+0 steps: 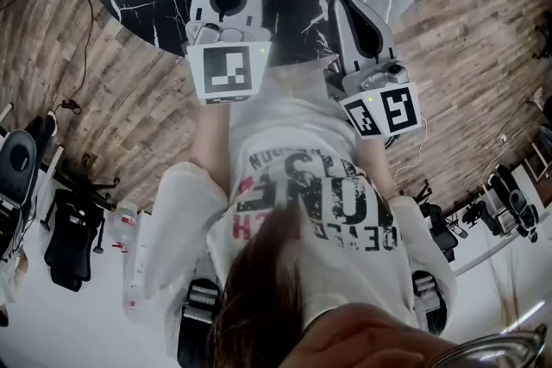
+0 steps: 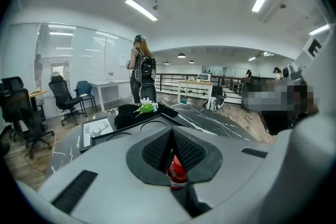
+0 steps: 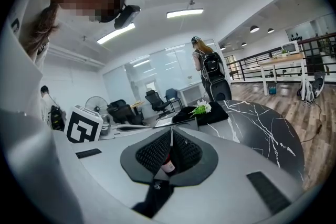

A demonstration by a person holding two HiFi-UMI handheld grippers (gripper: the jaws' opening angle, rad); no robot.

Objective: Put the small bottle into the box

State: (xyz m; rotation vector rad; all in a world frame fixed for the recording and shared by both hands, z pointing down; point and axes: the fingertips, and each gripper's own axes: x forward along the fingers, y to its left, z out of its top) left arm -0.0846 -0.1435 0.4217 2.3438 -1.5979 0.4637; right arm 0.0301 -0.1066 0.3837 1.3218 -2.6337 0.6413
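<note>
Small bottle [image 2: 177,171]: red, pinched low between the ribbed black pads [image 2: 152,150] of my left gripper [image 2: 171,139]. My jaws there are closed on it, and it is held up off the table. Second bottle [image 3: 168,162]: dark with a pale label, caught the same way in my right gripper [image 3: 170,136], whose pads meet just above it. Both grippers sit side by side in front of my chest in the head view, the left one a little further forward. Black box [image 2: 131,132]: round recesses show in its top; it lies on the table just beyond my left jaws, apart from the small bottle. Black marble table [image 2: 215,119]: white veining. It also bears a framed deer picture [image 2: 97,131] beside the box and a dark cloth with a sprig of white flowers [image 2: 147,107] behind it. Surroundings: wood-plank floor [image 1: 129,99], office chairs [image 2: 21,113] at the left, a standing person with a backpack [image 2: 143,73] past the table.
</note>
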